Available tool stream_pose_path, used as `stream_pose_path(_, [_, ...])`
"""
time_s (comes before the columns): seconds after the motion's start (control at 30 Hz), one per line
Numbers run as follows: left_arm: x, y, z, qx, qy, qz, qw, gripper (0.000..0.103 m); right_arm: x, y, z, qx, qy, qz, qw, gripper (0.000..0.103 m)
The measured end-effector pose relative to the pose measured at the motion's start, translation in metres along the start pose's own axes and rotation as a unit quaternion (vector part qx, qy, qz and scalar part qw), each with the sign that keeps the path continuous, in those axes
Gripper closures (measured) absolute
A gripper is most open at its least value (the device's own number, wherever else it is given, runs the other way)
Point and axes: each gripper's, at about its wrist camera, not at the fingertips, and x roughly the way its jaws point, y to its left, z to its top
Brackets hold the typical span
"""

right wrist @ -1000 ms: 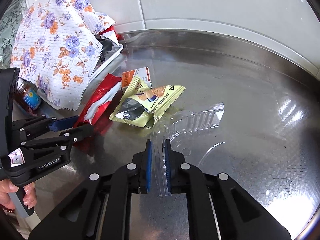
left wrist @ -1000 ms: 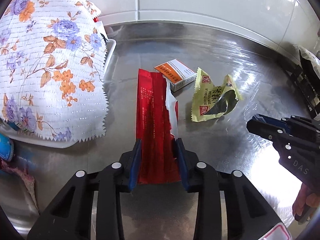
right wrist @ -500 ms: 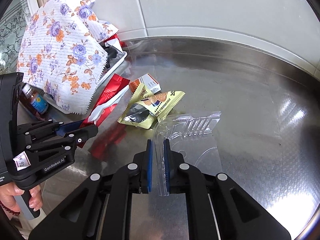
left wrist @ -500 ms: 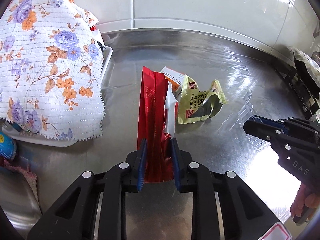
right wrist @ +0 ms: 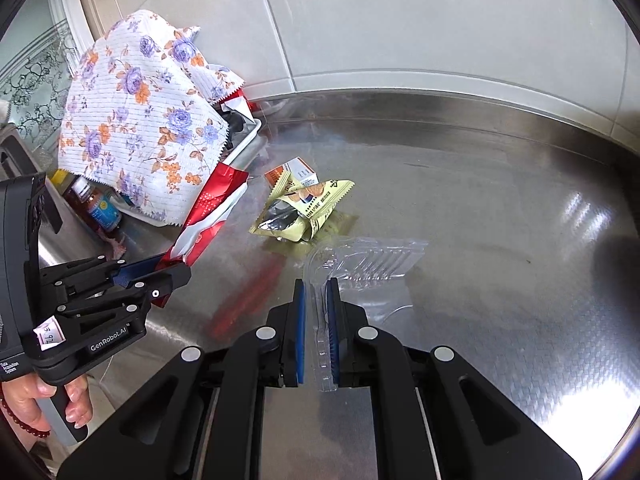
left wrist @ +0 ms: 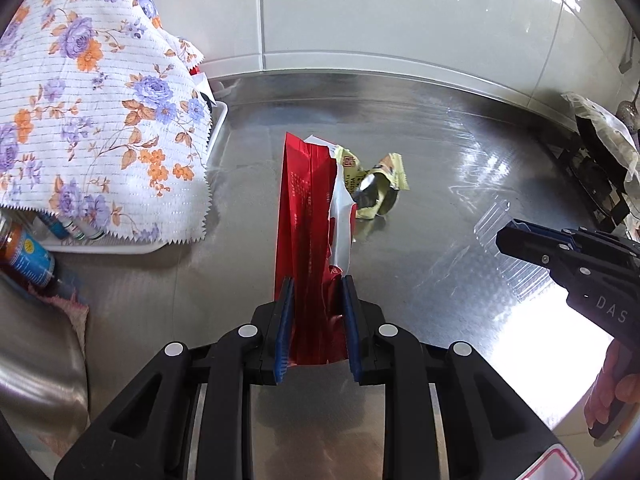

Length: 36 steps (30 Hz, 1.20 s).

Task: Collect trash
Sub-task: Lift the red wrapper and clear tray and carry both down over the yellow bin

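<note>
My left gripper [left wrist: 317, 286] is shut on a long red foil wrapper [left wrist: 306, 216] and holds it lifted off the steel counter; it also shows in the right wrist view [right wrist: 212, 208]. My right gripper [right wrist: 316, 288] is shut on a clear plastic tray [right wrist: 360, 258], raised above the counter, and appears in the left wrist view [left wrist: 520, 236]. A crumpled yellow snack wrapper [right wrist: 304, 210] lies on the counter, with a small orange-and-white box [right wrist: 296, 170] just behind it. In the left wrist view the yellow wrapper [left wrist: 376, 188] sits behind the red wrapper.
A white tray [left wrist: 218, 128] at the left is draped with a floral cloth [left wrist: 92, 112]; bottles [left wrist: 28, 252] lie beside it. A dark rack [left wrist: 600, 176] stands at the right. A tiled wall [right wrist: 400, 20] runs behind the steel counter [right wrist: 500, 220].
Both grippers have lifted and pulled back from the counter with their items. The left gripper closed on the red wrapper and raised it. The clear tray rose off the counter.
</note>
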Motion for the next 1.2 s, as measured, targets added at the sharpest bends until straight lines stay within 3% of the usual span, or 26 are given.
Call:
stream_pose_path(0.43, [-0.034, -0.020, -0.051, -0.004, 0.006, 0.018, 0.9998, 0.080, -0.030, 0.002, -0.034, -0.004, -0.003, 0.044, 0.999, 0.094])
stream_pose_path(0.83, [-0.059, -0.027, -0.075, 0.017, -0.009, -0.008, 0.9998, 0.080, -0.061, 0.017, -0.063, 0.014, -0.013, 0.019, 1.000, 0.094])
stream_pose_path(1.2, [-0.113, -0.030, -0.138, 0.051, -0.025, -0.033, 0.9978, 0.080, -0.114, 0.063, -0.127, 0.024, -0.032, -0.004, 0.999, 0.094])
